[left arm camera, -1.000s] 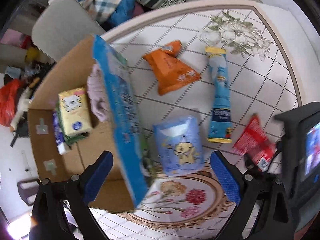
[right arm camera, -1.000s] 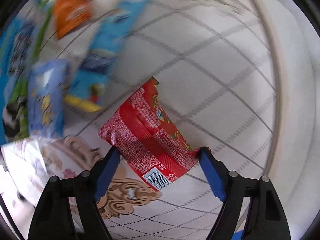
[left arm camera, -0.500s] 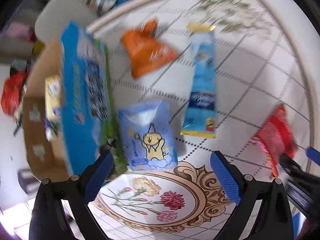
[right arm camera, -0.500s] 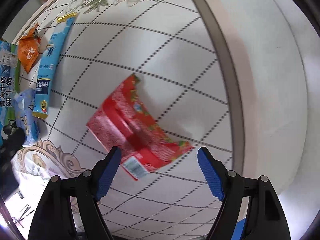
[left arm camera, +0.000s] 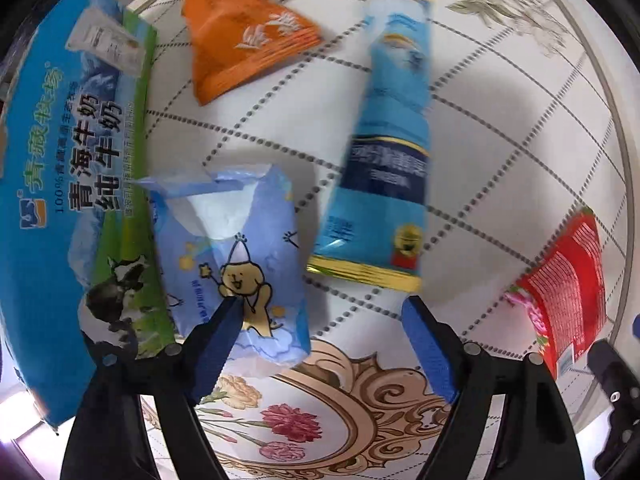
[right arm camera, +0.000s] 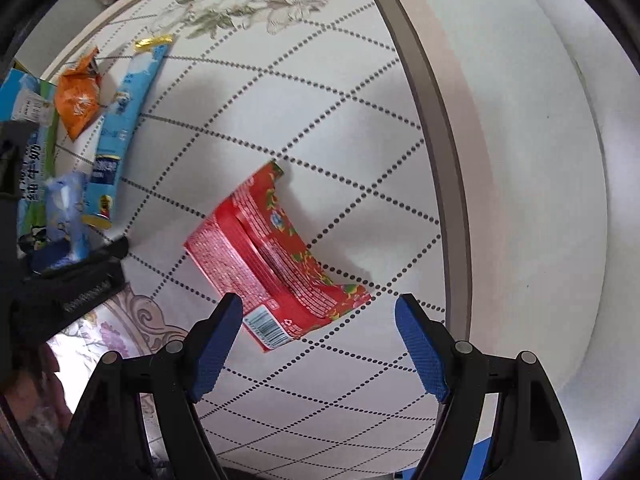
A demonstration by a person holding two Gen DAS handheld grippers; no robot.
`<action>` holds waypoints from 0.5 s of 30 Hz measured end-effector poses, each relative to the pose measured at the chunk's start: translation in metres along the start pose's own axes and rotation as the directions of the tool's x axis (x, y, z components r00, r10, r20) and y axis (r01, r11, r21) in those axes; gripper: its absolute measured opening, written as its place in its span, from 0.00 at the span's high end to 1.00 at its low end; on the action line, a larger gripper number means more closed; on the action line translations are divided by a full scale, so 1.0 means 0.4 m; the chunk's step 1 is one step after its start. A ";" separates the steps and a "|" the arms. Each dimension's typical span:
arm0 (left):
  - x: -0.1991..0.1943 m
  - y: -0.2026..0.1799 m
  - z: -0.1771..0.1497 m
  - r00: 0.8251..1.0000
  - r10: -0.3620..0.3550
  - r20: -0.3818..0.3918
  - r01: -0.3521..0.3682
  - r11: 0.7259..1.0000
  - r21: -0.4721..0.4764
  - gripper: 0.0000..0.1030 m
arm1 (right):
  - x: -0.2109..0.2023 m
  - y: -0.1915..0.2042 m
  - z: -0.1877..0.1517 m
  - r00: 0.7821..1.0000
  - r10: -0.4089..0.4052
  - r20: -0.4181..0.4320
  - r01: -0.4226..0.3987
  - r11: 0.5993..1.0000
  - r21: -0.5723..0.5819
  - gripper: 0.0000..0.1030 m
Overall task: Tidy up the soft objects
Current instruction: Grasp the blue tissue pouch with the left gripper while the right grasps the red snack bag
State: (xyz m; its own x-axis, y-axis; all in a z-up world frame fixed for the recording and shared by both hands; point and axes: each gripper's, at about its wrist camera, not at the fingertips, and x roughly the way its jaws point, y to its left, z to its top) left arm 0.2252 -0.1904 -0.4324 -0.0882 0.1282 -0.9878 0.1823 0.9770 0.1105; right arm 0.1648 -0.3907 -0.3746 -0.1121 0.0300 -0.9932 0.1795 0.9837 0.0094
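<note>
In the left wrist view a light blue tissue pack (left arm camera: pixel 236 256) with a yellow cartoon lies beside the blue milk carton box (left arm camera: pixel 68 184). My left gripper (left arm camera: pixel 320 320) is open, its left fingertip over the pack's near edge. A long blue packet (left arm camera: pixel 384 152) and an orange bag (left arm camera: pixel 244 44) lie beyond. A red snack bag (left arm camera: pixel 568 284) lies at the right. In the right wrist view the red bag (right arm camera: pixel 272 256) lies on the table just ahead of my open right gripper (right arm camera: pixel 318 316), empty.
The round table (right arm camera: pixel 400 120) has a dotted diamond pattern and a raised rim (right arm camera: pixel 436 120) at the right. A floral medallion (left arm camera: pixel 320 420) lies under the left gripper. The left gripper's body (right arm camera: pixel 60 292) shows at the left of the right wrist view.
The left gripper has moved down and forward to the tissue pack, and the box's inside has left view. The right gripper has drawn back slightly from the red bag.
</note>
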 end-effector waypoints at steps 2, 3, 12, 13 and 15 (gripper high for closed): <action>-0.009 -0.018 -0.014 0.999 -0.048 0.008 0.047 0.999 0.023 0.22 | -0.020 0.014 0.009 1.000 0.008 0.012 -0.008 1.000 -0.004 0.22; -0.020 -0.028 -0.021 0.997 -0.079 0.015 0.079 0.996 0.032 0.22 | -0.030 0.013 0.014 1.000 0.007 0.016 -0.007 1.000 -0.007 0.22; -0.091 0.043 -0.044 1.000 0.006 0.020 -0.005 0.998 -0.063 0.21 | -0.070 0.024 0.080 0.996 0.076 0.037 -0.075 0.997 -0.022 0.22; -0.077 0.052 -0.039 1.000 -0.006 -0.009 0.005 0.996 -0.085 0.21 | -0.066 0.027 0.083 0.996 0.087 0.034 -0.086 0.996 -0.034 0.22; -0.034 0.066 -0.032 0.995 -0.045 -0.094 0.033 0.991 -0.126 0.21 | -0.046 0.040 0.089 0.994 0.104 0.029 -0.103 0.993 -0.055 0.21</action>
State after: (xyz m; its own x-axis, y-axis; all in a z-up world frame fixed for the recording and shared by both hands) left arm 0.2188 -0.1641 -0.4145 -0.1883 0.0994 -0.9771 0.0540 0.9944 0.0908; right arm 0.2047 -0.3819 -0.3603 -0.0648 0.1273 -0.9897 0.1361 0.9837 0.1177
